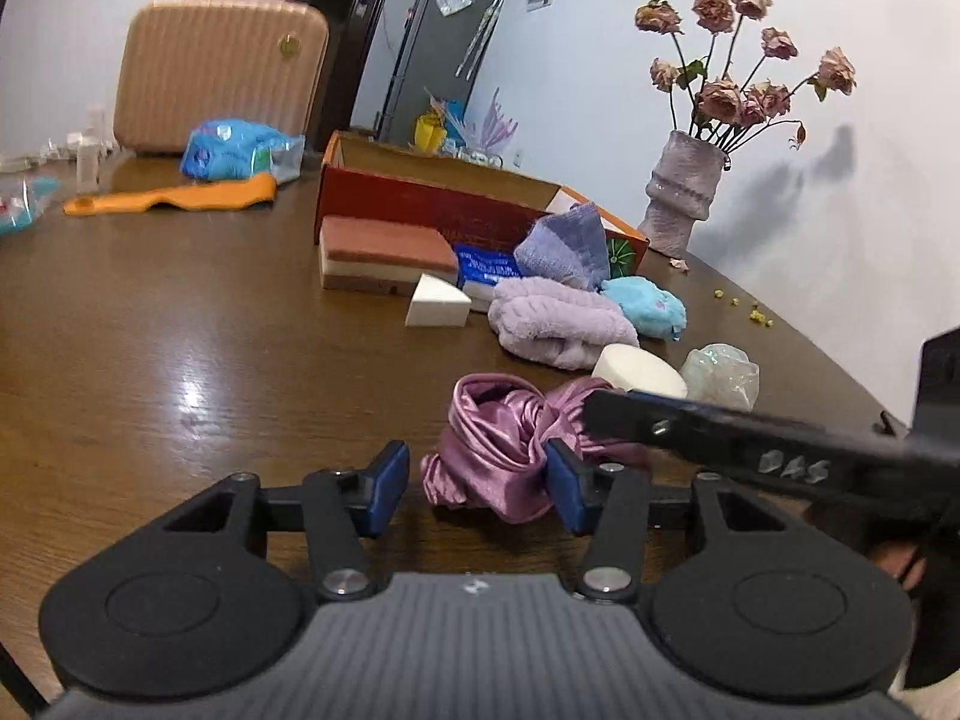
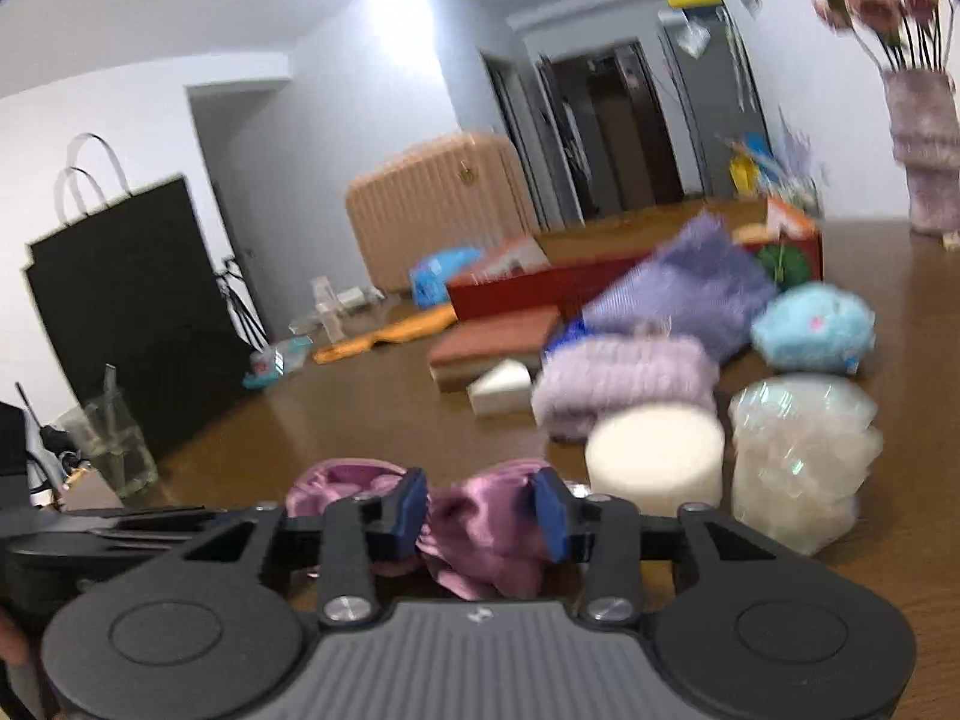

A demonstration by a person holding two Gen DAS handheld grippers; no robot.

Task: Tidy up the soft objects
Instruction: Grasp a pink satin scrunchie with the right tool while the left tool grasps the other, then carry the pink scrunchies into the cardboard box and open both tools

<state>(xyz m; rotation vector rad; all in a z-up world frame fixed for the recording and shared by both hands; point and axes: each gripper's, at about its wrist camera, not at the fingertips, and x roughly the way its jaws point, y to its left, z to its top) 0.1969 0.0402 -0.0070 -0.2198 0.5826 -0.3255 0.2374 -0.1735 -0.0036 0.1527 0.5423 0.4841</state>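
Note:
A pink satin scrunchie point(image 1: 498, 450) lies on the brown table point(image 1: 180, 330). My left gripper point(image 1: 477, 489) is open, its right pad touching the scrunchie's near side. My right gripper point(image 2: 480, 516) is open with the scrunchie point(image 2: 480, 534) between its pads; its black finger point(image 1: 720, 438) crosses the left wrist view. Behind lie a lilac towel point(image 1: 558, 324), a blue-violet cloth point(image 1: 564, 246), a light blue plush point(image 1: 645, 303), a round white sponge point(image 1: 639, 369), a wedge sponge point(image 1: 435, 300), a layered brown sponge point(image 1: 384, 255) and a clear wrapped bundle point(image 1: 723, 375). An open red box point(image 1: 432, 192) stands behind them.
A vase of dried roses point(image 1: 684, 192) stands at the back right near the wall. A peach suitcase point(image 1: 222, 72), a blue packet point(image 1: 234, 150) and an orange tool point(image 1: 174, 198) sit at the far left. A black bag point(image 2: 132, 324) and a glass point(image 2: 117, 444) stand left of the right gripper.

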